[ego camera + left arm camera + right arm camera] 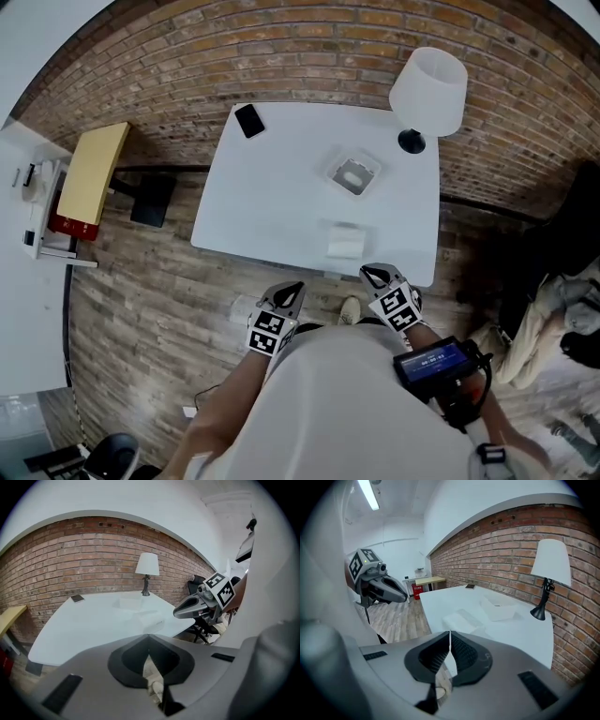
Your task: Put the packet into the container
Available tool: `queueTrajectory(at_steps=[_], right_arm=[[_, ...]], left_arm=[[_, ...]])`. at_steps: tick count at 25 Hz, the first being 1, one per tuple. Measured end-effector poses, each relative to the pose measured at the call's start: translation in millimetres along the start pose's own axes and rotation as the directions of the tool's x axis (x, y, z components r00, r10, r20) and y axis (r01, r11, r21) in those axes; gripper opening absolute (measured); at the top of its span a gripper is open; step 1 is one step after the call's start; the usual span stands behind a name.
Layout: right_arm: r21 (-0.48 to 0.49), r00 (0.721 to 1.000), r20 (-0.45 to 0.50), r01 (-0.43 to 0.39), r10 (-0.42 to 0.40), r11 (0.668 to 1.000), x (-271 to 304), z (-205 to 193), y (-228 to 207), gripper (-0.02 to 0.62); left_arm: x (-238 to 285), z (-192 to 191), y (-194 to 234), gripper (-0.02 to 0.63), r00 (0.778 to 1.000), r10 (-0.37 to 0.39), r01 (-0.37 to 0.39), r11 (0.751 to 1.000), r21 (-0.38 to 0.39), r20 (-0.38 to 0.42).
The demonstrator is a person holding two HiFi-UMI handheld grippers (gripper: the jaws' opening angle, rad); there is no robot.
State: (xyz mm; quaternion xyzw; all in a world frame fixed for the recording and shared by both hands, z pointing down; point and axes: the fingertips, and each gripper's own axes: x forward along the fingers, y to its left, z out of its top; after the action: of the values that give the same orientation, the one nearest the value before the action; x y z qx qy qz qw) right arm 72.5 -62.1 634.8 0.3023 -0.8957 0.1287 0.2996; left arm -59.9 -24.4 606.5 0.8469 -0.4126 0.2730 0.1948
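Two closed claws (291, 287) (375, 274), one packet (345, 246), one container (353, 175).

No legible words, black-and-white square markers on the left gripper (292, 288) and right gripper (376, 275), characters on the blue wrist screen (436, 359) too small to read
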Motion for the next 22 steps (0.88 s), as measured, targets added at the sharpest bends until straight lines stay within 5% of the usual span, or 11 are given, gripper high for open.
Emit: queueTrajectory(at_steps=[8, 15, 18, 22], right_arm=[[-0.096, 0.998, -0.049, -0.054, 0.050, 0.994, 13.7, 6.5, -13.4, 0.030], [-0.133, 0.987, -0.136, -0.102, 0.084, 0.986, 32.8, 15.5, -27.0, 0.169], [-0.169, 0.969, -0.222, -0.147, 0.108, 0.975, 43.2, 14.5, -28.8, 0.279], [-0.208, 0.941, -0.314, -0.195, 0.124, 0.959, 58.0, 16.1, -32.1, 0.349]], left_arm=[[3.2, 9.3, 8.6, 0.009, 0.999, 0.034, -0.034, 0.999, -0.017, -0.003], [3.8, 3.6, 24.7, 0.009, 0.999, 0.038, -0.038, 0.998, -0.043, -0.001], [8.1, 8.5, 34.7, 0.009, 0.999, 0.040, -0.039, 0.998, -0.049, 0.011], [13.4, 19.2, 47.5, 0.009, 0.999, 0.041, -0.039, 0.998, -0.057, 0.033]])
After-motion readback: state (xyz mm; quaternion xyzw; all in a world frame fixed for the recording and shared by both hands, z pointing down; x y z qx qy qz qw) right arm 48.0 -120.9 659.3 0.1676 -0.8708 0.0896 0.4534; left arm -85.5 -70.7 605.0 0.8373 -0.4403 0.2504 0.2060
